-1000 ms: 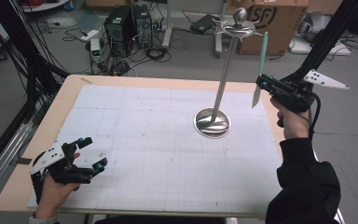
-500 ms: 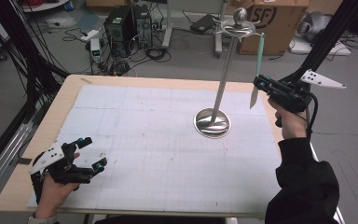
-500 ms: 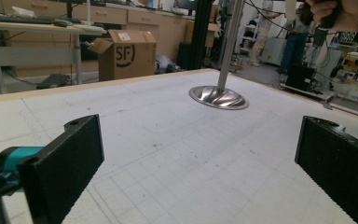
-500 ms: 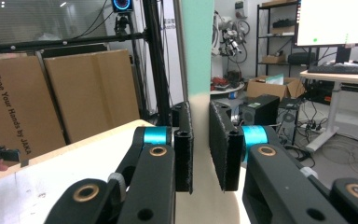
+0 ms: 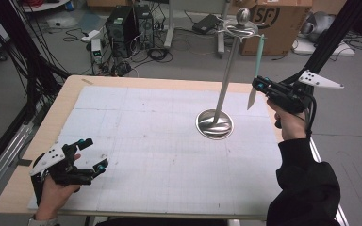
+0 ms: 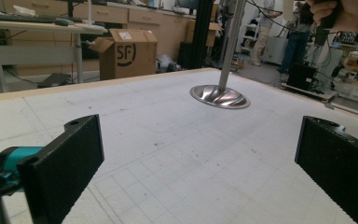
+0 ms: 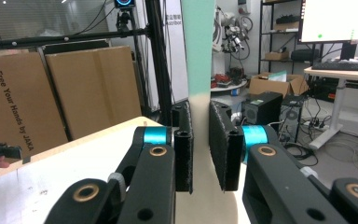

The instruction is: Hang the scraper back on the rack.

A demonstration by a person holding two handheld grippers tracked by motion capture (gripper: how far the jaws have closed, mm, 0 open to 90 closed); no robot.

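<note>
Right gripper (image 5: 260, 86) above the table's (image 5: 136, 127) right edge, jaws clamped on an upright knife (image 5: 256, 70), mint handle up, blade down, just beside the metal stand (image 5: 215, 123). Left gripper (image 5: 93, 157) rests near the front-left corner, jaws apart.

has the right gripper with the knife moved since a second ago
No. The right gripper sits as before beside the stand, shut on the knife.
</note>
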